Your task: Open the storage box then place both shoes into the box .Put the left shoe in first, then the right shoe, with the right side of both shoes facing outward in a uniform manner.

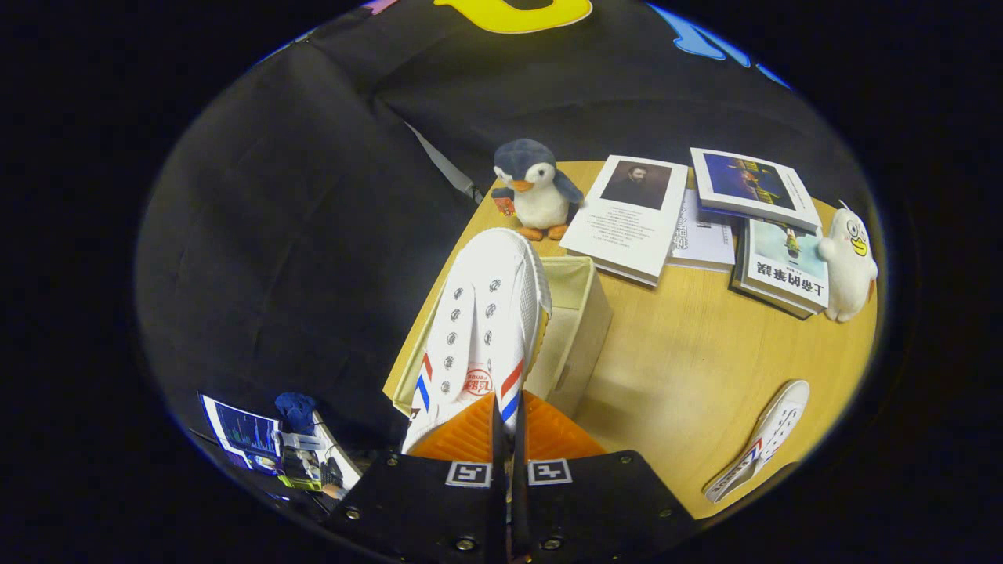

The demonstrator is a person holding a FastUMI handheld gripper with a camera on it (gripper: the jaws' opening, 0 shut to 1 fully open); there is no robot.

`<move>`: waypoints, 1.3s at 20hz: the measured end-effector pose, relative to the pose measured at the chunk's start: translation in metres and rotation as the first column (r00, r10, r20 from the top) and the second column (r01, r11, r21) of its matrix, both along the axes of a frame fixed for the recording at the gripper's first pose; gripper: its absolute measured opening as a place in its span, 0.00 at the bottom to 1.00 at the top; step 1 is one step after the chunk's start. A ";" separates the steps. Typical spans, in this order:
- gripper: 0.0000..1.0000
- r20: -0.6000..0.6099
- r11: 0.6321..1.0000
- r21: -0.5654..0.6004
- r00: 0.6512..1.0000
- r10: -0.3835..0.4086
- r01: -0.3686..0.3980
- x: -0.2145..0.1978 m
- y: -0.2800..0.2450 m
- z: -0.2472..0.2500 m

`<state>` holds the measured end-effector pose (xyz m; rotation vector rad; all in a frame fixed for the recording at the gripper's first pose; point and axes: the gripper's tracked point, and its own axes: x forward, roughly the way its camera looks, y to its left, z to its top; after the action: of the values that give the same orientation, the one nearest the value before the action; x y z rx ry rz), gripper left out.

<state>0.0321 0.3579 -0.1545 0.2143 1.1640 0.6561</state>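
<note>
Tabletop [689,345]: tongs [508,423] pinch striped shoe [478,329] (logo unreadable).

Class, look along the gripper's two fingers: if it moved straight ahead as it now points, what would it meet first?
The gripper is shut on a white sneaker, so that leads. Beyond its toe, probably the open storage box, then the plush penguin; depth is unclear.

Even overhead light on the tabletop [689,345]; soft shadow beside the box [576,329]; strong fisheye bending outward; white shoe [482,313] slightly glaring.
</note>
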 end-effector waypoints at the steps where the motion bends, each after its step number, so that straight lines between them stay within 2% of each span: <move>1: 0.03 -0.006 1.000 -0.003 1.000 0.010 -0.010 0.000 0.008 -0.002; 5: 0.03 -0.021 0.998 -0.022 0.998 0.053 -0.054 0.002 0.036 -0.014; 13: 0.03 -0.045 0.991 -0.089 0.995 0.091 -0.095 0.007 0.062 -0.054; 19: 0.03 -0.050 0.993 -0.101 0.997 0.058 -0.063 0.012 0.071 -0.069; 21: 0.21 -0.039 0.997 -0.044 0.997 0.060 -0.062 0.015 0.077 -0.060; 24: 0.97 0.050 0.996 -0.068 0.997 0.064 -0.060 0.029 0.061 -0.046; 26: 0.97 0.066 0.998 -0.052 0.997 0.048 -0.045 0.030 0.052 -0.029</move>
<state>0.0617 0.4101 -0.1837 0.1223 1.1225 0.6694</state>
